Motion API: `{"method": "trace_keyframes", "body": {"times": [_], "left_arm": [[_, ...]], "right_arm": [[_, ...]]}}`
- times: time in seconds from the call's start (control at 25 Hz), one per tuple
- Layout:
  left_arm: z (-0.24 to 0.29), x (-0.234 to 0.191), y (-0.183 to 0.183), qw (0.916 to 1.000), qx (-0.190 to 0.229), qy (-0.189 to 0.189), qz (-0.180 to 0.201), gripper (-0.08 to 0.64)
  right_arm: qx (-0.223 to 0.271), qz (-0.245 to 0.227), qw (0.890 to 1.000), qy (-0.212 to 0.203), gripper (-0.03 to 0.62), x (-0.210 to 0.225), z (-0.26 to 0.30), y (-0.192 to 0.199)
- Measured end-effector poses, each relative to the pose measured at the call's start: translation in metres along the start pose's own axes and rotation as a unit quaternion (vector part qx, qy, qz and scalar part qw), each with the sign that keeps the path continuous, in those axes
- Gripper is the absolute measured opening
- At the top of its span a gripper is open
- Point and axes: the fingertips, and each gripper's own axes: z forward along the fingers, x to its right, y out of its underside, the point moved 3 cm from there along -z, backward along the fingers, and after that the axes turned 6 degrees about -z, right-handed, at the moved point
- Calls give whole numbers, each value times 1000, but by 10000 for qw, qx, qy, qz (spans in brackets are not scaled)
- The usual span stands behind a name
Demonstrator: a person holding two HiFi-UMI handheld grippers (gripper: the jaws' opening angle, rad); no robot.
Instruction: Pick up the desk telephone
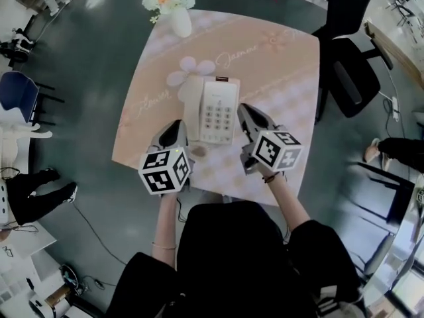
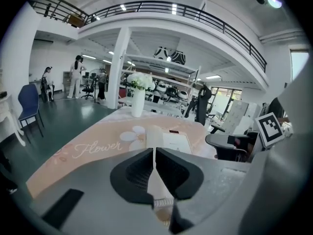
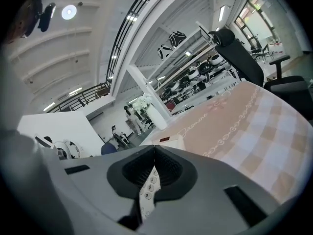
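Desk telephone [image 1: 218,114] — well inside tablecloth [image 1: 281,91] edges

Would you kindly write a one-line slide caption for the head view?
The left claw and right claw, both shut, flank the white desk telephone on a pink tablecloth, flower vase beyond.

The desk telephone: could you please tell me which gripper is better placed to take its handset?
Left, probably: the handset lies on the left of the desk telephone, ahead of the left gripper, while the right gripper faces the keypad. Both are shut and must open.
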Motion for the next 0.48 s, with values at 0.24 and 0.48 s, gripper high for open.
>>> {"method": "trace_keyframes", "body": {"times": [0.24, 0.48], "left_arm": [[22, -7, 4, 9994, -234, 259, -88, 63], [45, -12, 9, 9967, -531, 559, -245, 216]], "right_arm": [[-25, 203, 9995, 248, -2, 14, 12, 12], [-46, 639, 9972, 398, 88, 26, 24, 20]]}}
